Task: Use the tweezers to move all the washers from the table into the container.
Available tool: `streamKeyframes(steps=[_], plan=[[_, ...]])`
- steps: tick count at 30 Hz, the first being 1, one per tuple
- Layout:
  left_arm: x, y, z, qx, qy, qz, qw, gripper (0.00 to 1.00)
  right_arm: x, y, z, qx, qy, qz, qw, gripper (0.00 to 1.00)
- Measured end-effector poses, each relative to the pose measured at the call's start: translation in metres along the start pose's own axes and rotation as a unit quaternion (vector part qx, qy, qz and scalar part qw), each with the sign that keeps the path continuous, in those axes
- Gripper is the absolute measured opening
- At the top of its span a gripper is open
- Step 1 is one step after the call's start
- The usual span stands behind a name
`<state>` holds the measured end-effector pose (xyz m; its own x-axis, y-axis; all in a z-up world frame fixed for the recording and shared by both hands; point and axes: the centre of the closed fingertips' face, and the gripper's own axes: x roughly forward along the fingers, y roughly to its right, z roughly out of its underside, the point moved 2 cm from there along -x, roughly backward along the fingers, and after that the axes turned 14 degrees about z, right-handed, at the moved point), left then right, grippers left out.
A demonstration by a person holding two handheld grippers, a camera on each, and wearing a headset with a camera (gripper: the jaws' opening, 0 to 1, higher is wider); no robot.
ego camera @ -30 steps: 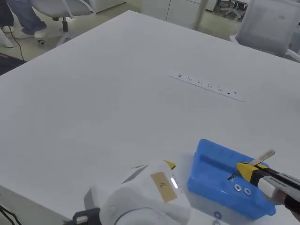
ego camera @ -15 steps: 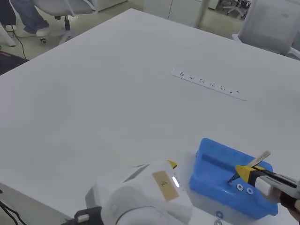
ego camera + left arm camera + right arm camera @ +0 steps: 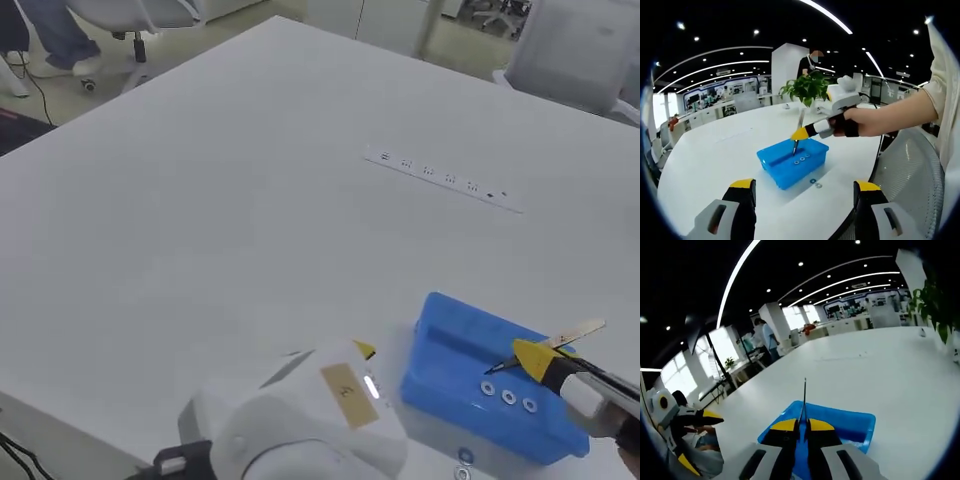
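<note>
Washers [image 3: 509,398] number five: three in a row inside the single blue container [image 3: 450,345], which sits by the table's [image 3: 250,200] near edge, and two on the table just beside it. One pair of tweezers [image 3: 799,125], pinched in the closed right gripper [image 3: 802,426], slants tip-down into the container. The left gripper [image 3: 805,183] gapes wide, holding nothing.

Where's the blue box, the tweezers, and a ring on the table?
blue box [image 3: 784,174]: left gripper view, near side wall.
tweezers [image 3: 584,328]: head view, back end.
ring on the table [image 3: 813,181]: left gripper view, the bluish ring.
</note>
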<state>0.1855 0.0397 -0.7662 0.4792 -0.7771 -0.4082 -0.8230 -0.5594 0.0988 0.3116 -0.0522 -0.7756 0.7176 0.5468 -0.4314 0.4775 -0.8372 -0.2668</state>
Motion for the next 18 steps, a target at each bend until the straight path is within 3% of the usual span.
streamKeyframes(steps=[4,9,13,18], plan=[[0.000,0.000,0.000,-0.001,0.001,0.000,1.0000,0.82,-0.014,-0.015,-0.004,0.001,0.018,-0.024,0.9995,0.04],[0.001,0.001,0.001,0.000,-0.001,0.003,1.0000,0.81,-0.028,-0.029,0.005,0.002,0.015,-0.050,0.9986,0.04],[0.002,0.002,0.001,0.001,-0.004,0.006,1.0000,0.81,-0.034,-0.037,0.021,0.012,0.001,-0.070,0.9975,0.04],[0.003,0.003,0.002,0.003,-0.006,0.008,0.9999,0.81,-0.034,-0.036,0.047,0.000,-0.035,-0.058,0.9977,0.04]])
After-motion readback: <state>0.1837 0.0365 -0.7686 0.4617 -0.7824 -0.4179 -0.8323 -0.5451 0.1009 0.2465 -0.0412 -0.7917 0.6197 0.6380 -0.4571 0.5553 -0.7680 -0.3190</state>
